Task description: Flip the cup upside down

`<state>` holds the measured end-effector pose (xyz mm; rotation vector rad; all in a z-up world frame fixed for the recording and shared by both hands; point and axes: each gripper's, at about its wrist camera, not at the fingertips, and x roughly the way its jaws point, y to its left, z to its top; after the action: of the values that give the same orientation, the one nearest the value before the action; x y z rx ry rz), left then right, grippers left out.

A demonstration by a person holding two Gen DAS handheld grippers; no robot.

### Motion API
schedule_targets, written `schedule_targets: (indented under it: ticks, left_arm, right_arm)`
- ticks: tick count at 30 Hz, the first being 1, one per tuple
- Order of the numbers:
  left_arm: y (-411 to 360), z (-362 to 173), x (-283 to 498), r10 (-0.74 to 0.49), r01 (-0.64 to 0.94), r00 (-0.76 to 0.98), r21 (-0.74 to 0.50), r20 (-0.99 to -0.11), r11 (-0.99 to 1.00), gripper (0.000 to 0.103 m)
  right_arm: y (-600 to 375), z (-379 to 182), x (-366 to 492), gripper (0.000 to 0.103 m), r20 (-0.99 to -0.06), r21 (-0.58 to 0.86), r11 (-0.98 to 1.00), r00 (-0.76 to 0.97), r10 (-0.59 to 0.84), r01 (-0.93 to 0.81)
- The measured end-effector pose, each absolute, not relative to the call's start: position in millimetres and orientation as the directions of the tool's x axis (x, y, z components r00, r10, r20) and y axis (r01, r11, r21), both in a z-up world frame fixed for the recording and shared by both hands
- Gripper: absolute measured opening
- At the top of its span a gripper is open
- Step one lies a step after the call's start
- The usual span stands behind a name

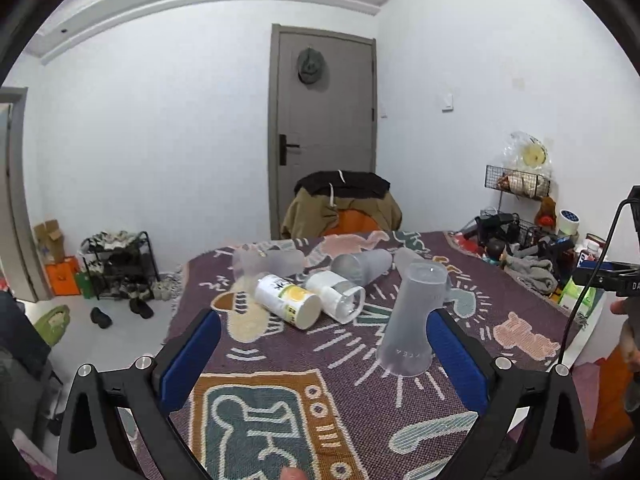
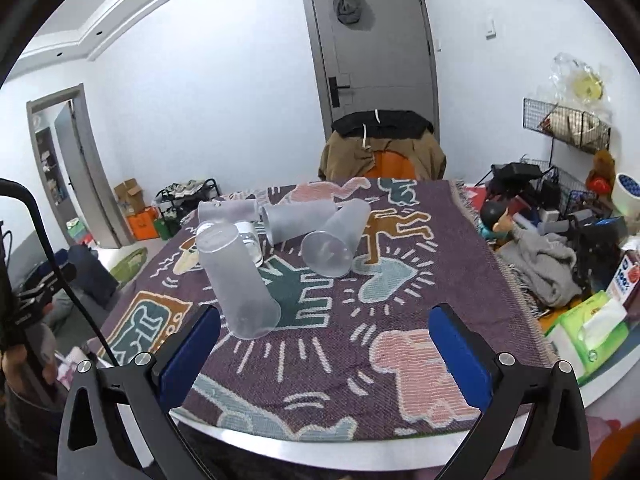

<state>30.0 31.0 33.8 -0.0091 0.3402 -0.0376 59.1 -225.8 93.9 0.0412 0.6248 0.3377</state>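
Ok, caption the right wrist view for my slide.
Open right gripper faces a frosted cup standing mouth-down on the patterned cloth.

We saw a cup standing upside down on the blanket, at the front. Behind it lay more cups on their sides. A can lay to its left. Behind the table stood a chair, and behind that a door.

Each view is taken from just behind its own tongs, looking forward and slightly down across the desk toward the grey door. The frosted cup is seen close by in both, beside opposite fingers.
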Motion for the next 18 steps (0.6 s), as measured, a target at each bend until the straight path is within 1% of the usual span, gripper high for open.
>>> schedule_targets:
  ticks: [4, 6, 9, 12, 18]
  left_arm:
    - [26.9, 28.7, 17.5, -0.013, 0.015, 0.950, 0.004, -0.311, 1.000, 0.103]
    - [25.8, 23.7, 11.5, -0.014, 0.013, 0.953, -0.005, -0.303, 1.000, 0.103]
    - [26.3, 16.0, 5.5, -0.022, 0.007, 0.951, -0.050, -0.308, 0.999, 0.103]
    - [24.5, 9.8, 0.1, -0.010, -0.011, 0.949, -0.063, -0.314, 0.998, 0.103]
    - [14.6, -4.3, -10.4, 0.014, -0.027, 0.943, -0.035, -0.332, 0.999, 0.103]
  right_arm:
    - [-231.5, 92.9, 45.6, 0.103, -0.544, 0.127, 0.947, 0.777, 0.316, -0.296]
    - [-233.3, 92.2, 40.6, 0.103, -0.536, 0.134, 0.944, 0.778, 0.326, -0.303]
    - [-233.5, 90.8, 33.1, 0.103, -0.520, 0.118, 0.947, 0.794, 0.316, -0.299]
    - [-232.3, 87.5, 27.6, 0.103, -0.508, 0.126, 0.942, 0.795, 0.331, -0.311]
    - [-226.4, 73.0, 18.9, 0.103, -0.494, 0.120, 0.937, 0.799, 0.343, -0.328]
